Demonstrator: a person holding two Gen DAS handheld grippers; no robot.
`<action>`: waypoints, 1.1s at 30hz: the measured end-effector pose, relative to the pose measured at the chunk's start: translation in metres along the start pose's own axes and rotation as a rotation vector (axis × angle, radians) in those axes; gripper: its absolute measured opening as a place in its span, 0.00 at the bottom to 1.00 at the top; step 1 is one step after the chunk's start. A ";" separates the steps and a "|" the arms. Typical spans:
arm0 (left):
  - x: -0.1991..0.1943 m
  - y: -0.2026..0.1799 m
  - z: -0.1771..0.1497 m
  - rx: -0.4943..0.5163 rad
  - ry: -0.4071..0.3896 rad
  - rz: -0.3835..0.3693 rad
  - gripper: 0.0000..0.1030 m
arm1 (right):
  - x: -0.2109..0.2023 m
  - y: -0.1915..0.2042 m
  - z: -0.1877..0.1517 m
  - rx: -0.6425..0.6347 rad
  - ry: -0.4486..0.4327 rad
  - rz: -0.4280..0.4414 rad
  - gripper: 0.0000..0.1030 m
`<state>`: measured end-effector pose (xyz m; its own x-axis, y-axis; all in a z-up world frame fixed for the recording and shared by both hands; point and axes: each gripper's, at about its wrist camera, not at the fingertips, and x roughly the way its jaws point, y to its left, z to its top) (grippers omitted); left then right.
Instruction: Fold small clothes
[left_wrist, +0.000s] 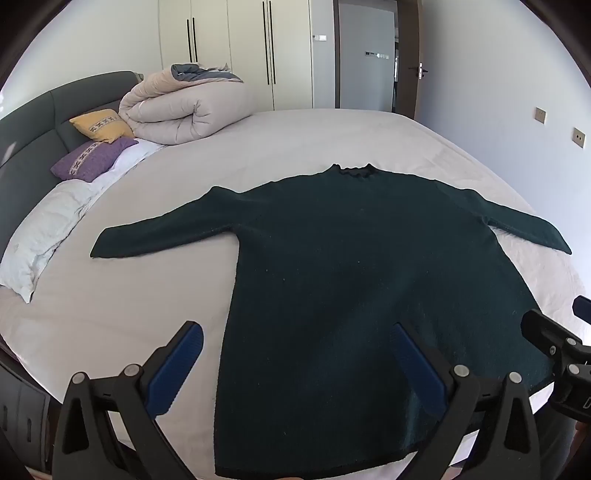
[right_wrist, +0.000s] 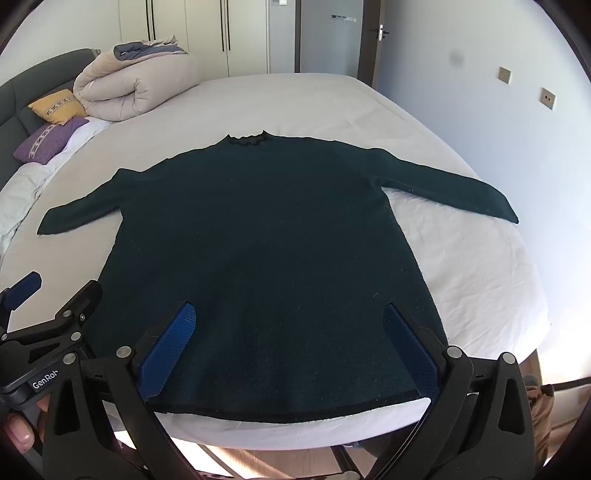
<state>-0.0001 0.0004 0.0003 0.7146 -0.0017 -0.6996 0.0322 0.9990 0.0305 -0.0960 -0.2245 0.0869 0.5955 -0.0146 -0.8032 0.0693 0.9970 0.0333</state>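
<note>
A dark green sweater (left_wrist: 332, 280) lay flat on the bed (left_wrist: 295, 140), front down or up I could not tell, with its collar (left_wrist: 352, 171) at the far end and its hem at the near edge of the mattress. Both sleeves were spread out to the sides, the left sleeve (left_wrist: 155, 236) pointing toward the pillows and the right sleeve (right_wrist: 454, 188) toward the wall side.

The left tool (left_wrist: 295, 354) hung above the hem on the sweater's left part, tilted downward, with its blue pads wide apart and nothing between them; one pad sat over bare sheet, the other over the knit. The right tool (right_wrist: 291, 332) hung above the middle of the hem, also tilted down, its pads wide apart and both over the fabric without gripping it. Whether either one touched the cloth could not be told. Each tool showed at the edge of the other's view, and a fingertip showed at the lower left of the right view.

At the head of the bed, well apart from the sweater, were a rolled duvet (left_wrist: 177, 110), a yellow cushion (left_wrist: 101, 123), a purple cushion (left_wrist: 92, 158) and a white pillow (left_wrist: 44, 229). Wardrobes (left_wrist: 236, 48) stood behind.
</note>
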 end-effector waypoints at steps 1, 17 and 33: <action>0.000 0.001 0.000 -0.001 0.000 0.000 1.00 | 0.000 0.000 0.000 0.000 0.005 -0.002 1.00; 0.004 0.004 -0.005 -0.004 0.019 -0.009 1.00 | -0.004 0.006 -0.006 -0.011 0.001 -0.011 1.00; 0.005 0.002 -0.005 -0.003 0.027 -0.011 1.00 | 0.003 0.006 -0.006 -0.018 0.009 -0.009 1.00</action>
<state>-0.0002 0.0031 -0.0064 0.6951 -0.0117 -0.7188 0.0378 0.9991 0.0204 -0.0985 -0.2178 0.0808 0.5878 -0.0233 -0.8087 0.0601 0.9981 0.0150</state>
